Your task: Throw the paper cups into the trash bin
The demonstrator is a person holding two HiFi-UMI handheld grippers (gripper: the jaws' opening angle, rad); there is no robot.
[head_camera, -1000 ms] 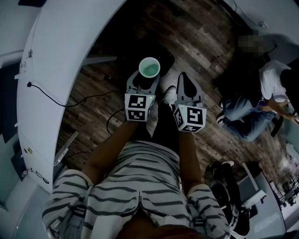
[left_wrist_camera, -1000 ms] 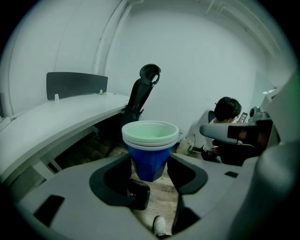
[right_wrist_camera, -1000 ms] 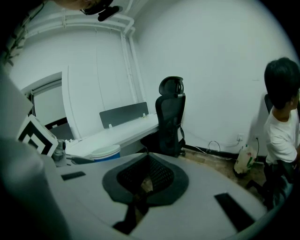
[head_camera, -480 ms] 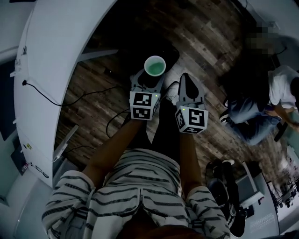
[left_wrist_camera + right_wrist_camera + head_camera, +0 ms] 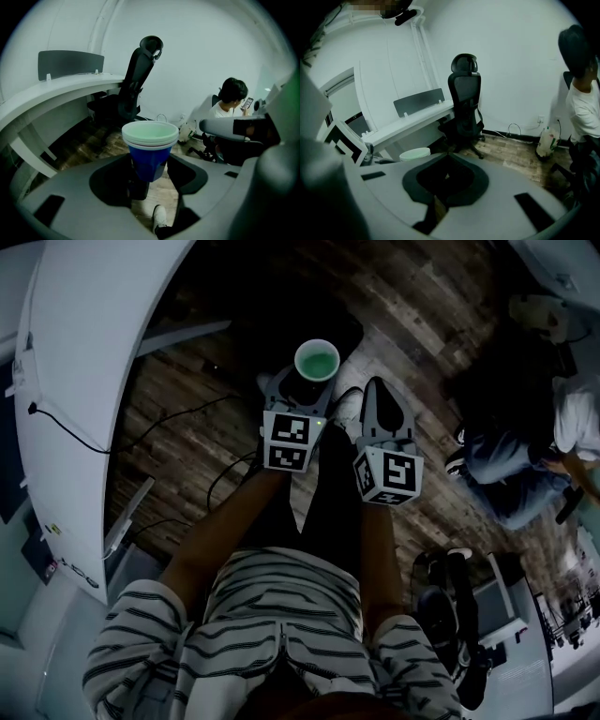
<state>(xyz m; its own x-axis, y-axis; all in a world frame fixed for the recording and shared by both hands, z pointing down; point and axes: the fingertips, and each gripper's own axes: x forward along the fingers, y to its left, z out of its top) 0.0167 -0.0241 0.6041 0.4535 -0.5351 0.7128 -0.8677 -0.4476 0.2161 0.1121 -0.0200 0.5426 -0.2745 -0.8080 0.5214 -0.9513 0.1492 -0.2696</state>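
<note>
cups clamped upright in the left claw, bin not yet found

grip first: the left claw is clenched on a nested stack of paper cups, its jaws standing wide and pressing the blue wall low down from either side. the stack rises from between the jaws with its long axis upright and mouth up, white rims clear above the jaw tips, and nothing supports it from below. the right claw has its jaws brought together on nothing; the cups' rim shows just off to its left, so the two claws hang side by side, close but apart, and only the left one carries the load.

directly under the left claw's jaws lie wooden floor and a shoe. beyond the cups, ahead of the left claw, the head view shows a dark rounded shape on the floor at the edge of the curved white desk; whether that is the trash bin i cannot tell. farther ahead stands an office chair, and off to the right claw's side sits a person.

judgement: the drop turns on getting the left claw over the bin's mouth, then tipping or releasing; the right claw has no part unless the stack sticks
</note>
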